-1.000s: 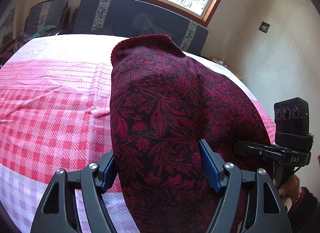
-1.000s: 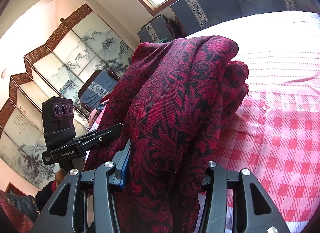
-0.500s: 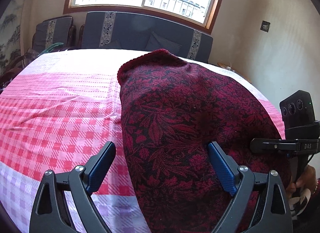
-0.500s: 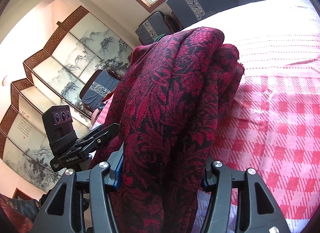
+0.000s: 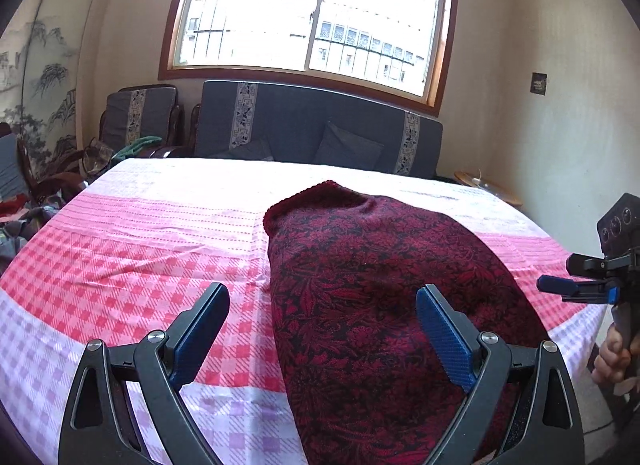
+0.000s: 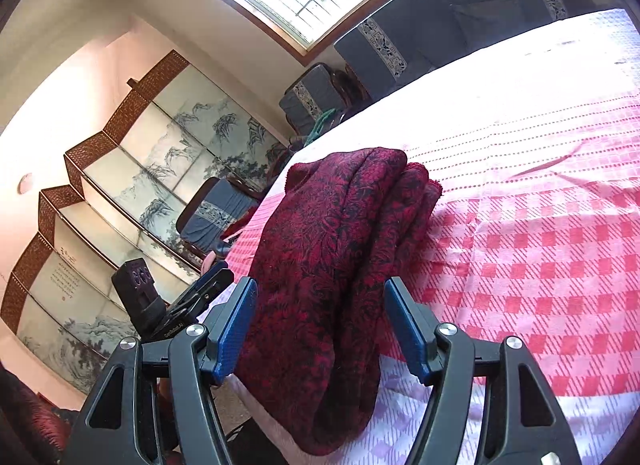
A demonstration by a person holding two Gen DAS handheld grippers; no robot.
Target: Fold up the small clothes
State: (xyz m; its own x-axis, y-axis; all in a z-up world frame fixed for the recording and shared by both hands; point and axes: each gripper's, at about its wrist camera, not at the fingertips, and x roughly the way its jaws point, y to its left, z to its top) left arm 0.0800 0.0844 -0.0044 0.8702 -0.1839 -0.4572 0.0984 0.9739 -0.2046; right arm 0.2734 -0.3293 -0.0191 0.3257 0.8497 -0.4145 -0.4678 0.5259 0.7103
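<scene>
A dark red floral garment (image 5: 380,265) lies folded in a long bundle on the pink checked tablecloth (image 5: 140,257), and its near end droops over the table's front edge. My left gripper (image 5: 322,297) stands open wide above that near end, neither pad pressing on the cloth. In the right wrist view the garment (image 6: 340,225) runs between the fingers of my right gripper (image 6: 320,285). Its jaws are opening and the pads (image 6: 404,325) sit just off the fabric. The right gripper (image 5: 560,289) shows at the far right, the left gripper (image 6: 208,285) beyond the bundle.
A dark sofa (image 5: 320,133) and an armchair (image 5: 140,117) stand behind the table under the window. A painted folding screen (image 6: 140,185) lines the left wall. Loose clothes (image 5: 16,217) lie at the table's left. A hand (image 5: 612,353) holds the right gripper's handle.
Both grippers opened and drew back from the garment. The bundle, pinched and lifted a second ago, now rests lower and flatter on the cloth.
</scene>
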